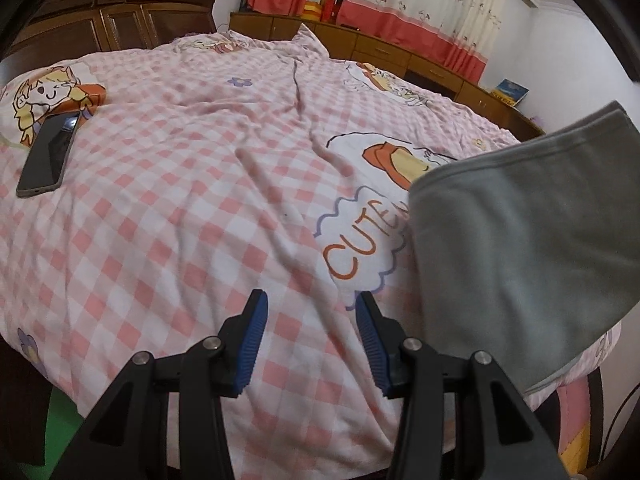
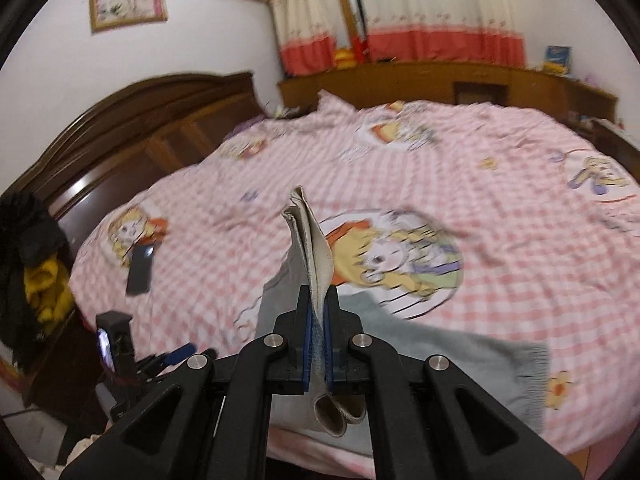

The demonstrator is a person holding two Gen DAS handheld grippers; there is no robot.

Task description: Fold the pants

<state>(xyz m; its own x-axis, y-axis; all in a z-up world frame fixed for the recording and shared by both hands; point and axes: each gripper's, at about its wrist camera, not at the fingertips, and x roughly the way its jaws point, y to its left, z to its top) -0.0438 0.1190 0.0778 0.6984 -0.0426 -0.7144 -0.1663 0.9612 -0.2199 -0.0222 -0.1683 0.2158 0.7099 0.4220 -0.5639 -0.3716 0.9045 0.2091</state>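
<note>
My right hand-held gripper (image 2: 317, 320) pointed down at a slant over the bed (image 2: 500, 184), its blue pads clamped tight on a bunched edge of the grey pants (image 2: 316, 256), which stood up between them. The rest of the pants trailed down onto the checked cover below. My left hand-held gripper (image 1: 310, 334) hung angled over the bed too, jaws partly apart and empty, the lifted pants (image 1: 520, 240) just beside it on its right. A phone (image 1: 48, 156) lay well apart.
</note>
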